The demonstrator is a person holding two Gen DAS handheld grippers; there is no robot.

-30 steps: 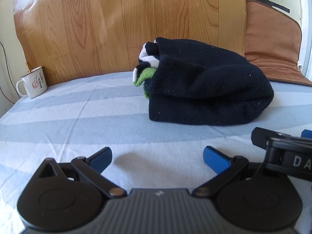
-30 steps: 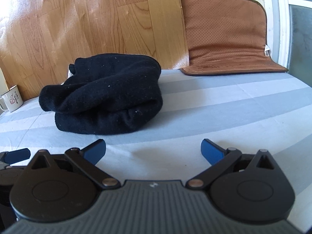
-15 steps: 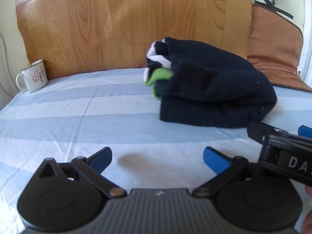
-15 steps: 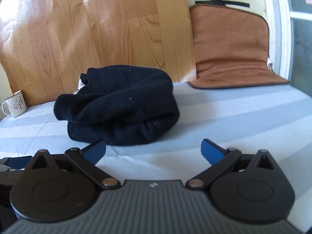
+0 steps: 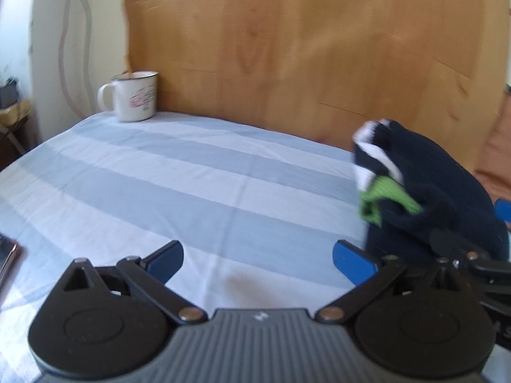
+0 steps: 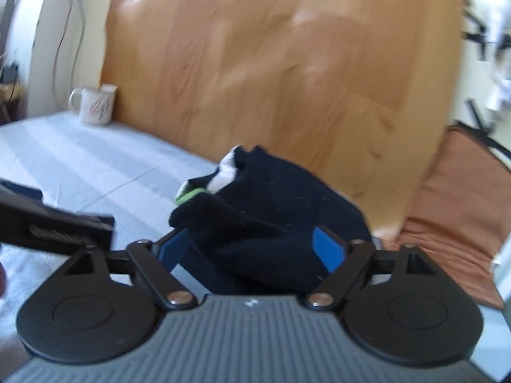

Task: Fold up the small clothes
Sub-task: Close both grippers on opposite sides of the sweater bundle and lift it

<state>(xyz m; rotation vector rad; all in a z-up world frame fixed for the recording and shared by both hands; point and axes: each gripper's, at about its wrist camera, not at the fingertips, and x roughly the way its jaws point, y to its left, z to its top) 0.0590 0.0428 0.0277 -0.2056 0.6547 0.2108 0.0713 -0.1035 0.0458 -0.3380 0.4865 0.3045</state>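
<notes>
Left wrist view: I see the left tongs over the striped sheet, blue pads standing wide with only bare sheet between them.
Landmark: the white enamel mug, upright at the far edge of the sheet, its handle turned to the left of the picture.
Task's thing: a black knit bundle, folded, lying on the sheet well to the right of the mug and nearer to me than it.
Bundle detail: the end facing the mug's side shows a white stripe and a green ribbed edge poking out of the black folds.
Right wrist view: the right tongs straddle the near end of the bundle. The jaws have just been closing, and the black cloth fills the gap. One blue pad lies against the cloth on the side away from the mug; the pad on the mug's side is half covered by a fold. I read this as a hold on the bundle.
Other tongs seen here: the black body of the left tongs crosses the picture's left edge, between me and the mug.
Behind the mug: a wood-grain panel stands upright along the back, starting just beside the mug and running away to the right.
Far from the mug: a brown cushion leans beyond the bundle, on the side opposite the mug.
Wall: a thin cable hangs to the left of the mug.
Sharpness: both views are blurred, so I cannot read the mug's print.
</notes>
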